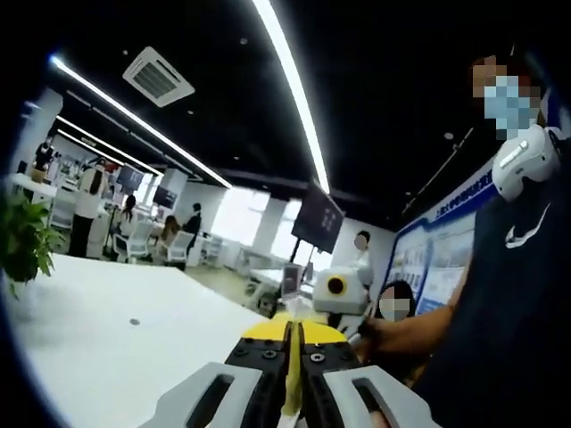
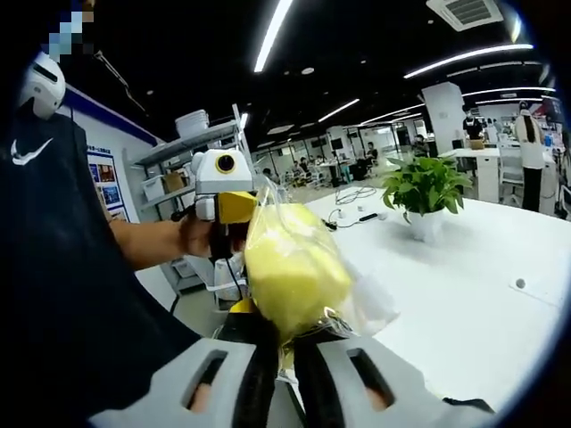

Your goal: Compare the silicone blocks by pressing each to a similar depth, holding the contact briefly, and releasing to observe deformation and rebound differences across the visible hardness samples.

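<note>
A: Right claw [image 2: 284, 343] is pinched on a yellow block [image 2: 293, 267] in its clear bag [image 2: 361, 308], held up off the white tabletop [image 2: 464, 294], I'd guess to free it for pressing.

B: It rises straight from the jaws, long axis along them.

A: Left claw [image 1: 293, 370]? Jaws nearly together on a thin yellow edge; what it is, I can't tell.

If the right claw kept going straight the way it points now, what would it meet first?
The right claw is shut on a yellow block in a clear bag. Just beyond the bag sits the left claw, held in a hand, so it would likely be met first, though depth is unclear.
</note>
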Demonstrator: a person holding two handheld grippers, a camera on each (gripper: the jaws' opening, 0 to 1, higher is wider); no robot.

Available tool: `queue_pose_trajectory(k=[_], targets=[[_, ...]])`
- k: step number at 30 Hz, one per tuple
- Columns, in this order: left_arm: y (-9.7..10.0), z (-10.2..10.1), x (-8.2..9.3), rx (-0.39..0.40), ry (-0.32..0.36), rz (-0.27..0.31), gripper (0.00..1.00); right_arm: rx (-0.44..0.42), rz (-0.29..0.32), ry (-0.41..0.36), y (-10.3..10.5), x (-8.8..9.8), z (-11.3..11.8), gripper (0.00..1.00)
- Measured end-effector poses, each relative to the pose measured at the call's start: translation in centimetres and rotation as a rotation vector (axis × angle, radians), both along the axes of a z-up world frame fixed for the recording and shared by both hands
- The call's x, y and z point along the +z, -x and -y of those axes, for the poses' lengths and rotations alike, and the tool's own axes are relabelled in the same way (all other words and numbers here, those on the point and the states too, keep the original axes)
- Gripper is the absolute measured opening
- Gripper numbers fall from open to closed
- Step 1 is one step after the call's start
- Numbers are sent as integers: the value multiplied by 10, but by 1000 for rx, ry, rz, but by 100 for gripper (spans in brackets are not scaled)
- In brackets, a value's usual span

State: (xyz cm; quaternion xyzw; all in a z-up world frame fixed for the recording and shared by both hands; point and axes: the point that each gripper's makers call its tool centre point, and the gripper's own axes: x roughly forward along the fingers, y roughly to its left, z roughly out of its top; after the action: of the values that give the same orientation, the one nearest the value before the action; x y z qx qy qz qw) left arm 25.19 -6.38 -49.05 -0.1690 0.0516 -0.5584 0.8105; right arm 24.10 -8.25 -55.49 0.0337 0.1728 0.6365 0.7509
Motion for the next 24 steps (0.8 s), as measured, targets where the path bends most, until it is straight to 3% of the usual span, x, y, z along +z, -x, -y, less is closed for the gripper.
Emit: queue_pose_trajectory(k=[2, 8, 11, 15, 18, 19, 22, 24], targets=[[4, 2, -2, -11, -23, 32, 3, 4, 0, 7, 1, -1, 0, 1], [4, 2, -4, 6, -51, 48, 3, 14, -9, 16, 3, -4, -1, 2], [5, 0, -4, -6, -37, 20, 1, 15, -11, 12, 2, -4, -1, 2], [4, -4, -2, 20, -46, 24, 0, 33, -43, -13, 6, -2, -6, 5], [2, -4, 2, 32, -40, 33, 0, 11, 45, -54, -2, 4, -8, 7], [1, -4, 3, 35, -35, 32, 0, 10, 38, -59, -2, 5, -8, 8], [-2, -4, 8, 47, -16, 32, 0, 5, 30, -74, -3, 6, -9, 20], [-3, -7, 15, 46, 20, 30, 0, -16, 77, -56, -8, 4, -10, 31]])
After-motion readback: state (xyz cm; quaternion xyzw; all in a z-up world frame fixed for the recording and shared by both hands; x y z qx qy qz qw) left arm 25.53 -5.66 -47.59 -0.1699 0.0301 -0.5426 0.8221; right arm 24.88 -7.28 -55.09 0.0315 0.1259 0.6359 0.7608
